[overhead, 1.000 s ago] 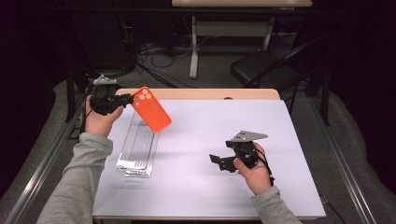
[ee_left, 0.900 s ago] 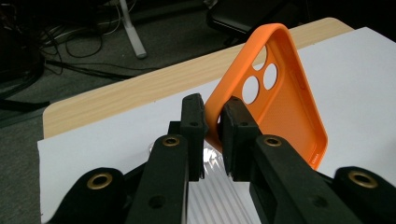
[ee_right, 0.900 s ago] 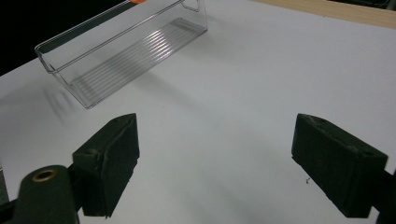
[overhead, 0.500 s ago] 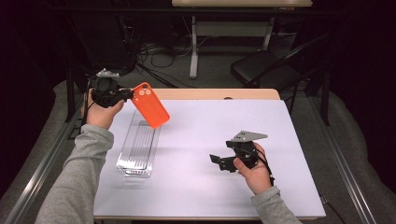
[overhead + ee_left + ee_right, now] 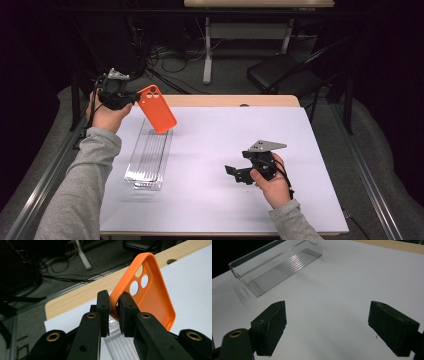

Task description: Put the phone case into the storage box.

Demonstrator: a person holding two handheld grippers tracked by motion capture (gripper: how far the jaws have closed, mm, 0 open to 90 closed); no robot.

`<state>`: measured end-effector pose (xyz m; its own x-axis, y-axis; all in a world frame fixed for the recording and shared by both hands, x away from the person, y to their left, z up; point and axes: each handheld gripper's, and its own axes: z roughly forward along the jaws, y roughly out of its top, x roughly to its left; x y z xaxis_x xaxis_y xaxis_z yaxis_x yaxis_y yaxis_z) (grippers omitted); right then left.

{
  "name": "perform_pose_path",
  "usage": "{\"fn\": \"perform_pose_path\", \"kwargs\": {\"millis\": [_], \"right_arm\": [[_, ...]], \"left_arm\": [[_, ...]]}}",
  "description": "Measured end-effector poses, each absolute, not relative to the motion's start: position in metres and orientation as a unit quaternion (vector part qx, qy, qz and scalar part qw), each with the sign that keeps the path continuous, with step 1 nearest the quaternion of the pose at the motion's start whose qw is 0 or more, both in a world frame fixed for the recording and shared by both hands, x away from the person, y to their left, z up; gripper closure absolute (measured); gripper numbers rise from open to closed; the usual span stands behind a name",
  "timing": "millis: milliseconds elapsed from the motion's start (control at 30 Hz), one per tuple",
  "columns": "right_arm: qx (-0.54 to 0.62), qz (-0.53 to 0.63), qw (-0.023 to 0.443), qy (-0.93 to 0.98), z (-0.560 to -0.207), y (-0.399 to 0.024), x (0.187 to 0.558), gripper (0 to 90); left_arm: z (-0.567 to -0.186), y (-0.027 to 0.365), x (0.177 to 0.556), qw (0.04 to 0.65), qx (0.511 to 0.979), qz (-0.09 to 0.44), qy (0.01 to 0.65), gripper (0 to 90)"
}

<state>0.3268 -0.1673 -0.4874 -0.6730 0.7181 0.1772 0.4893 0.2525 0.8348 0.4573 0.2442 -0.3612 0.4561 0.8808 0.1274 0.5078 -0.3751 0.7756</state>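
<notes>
High view: compared with a second ago, the left gripper (image 5: 131,96) and the orange phone case (image 5: 157,108) sit slightly farther toward the table's back-left corner; the right gripper (image 5: 234,171) is unchanged in place. The case hangs in the air over the far end of the clear plastic tray (image 5: 148,160), clear of it. Its long axis runs diagonally, camera-hole end up and toward the gripper, the other end slanting down toward the white table (image 5: 225,130). Left gripper view: the jaws are closed on the case's (image 5: 150,292) edge near the camera holes, open inner side facing the lens. The left hand (image 5: 107,112) is raised at the table's back-left corner, grey-sleeved forearm stretched forward. The right hand (image 5: 270,180) rests low over the table, well apart from the tray. Right gripper view: its jaws stand wide apart with nothing between them, pointed across the table toward the tray (image 5: 277,267).
</notes>
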Motion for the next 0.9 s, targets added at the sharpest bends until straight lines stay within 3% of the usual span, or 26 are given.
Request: {"fn": "perform_pose_path", "kwargs": {"millis": [900], "right_arm": [[0.386,0.472,0.119,0.784,-0.489,-0.168,0.328,15.0]], "left_arm": [[-0.376,0.240,0.470,0.276,0.803,0.346,0.398,80.5]]}}
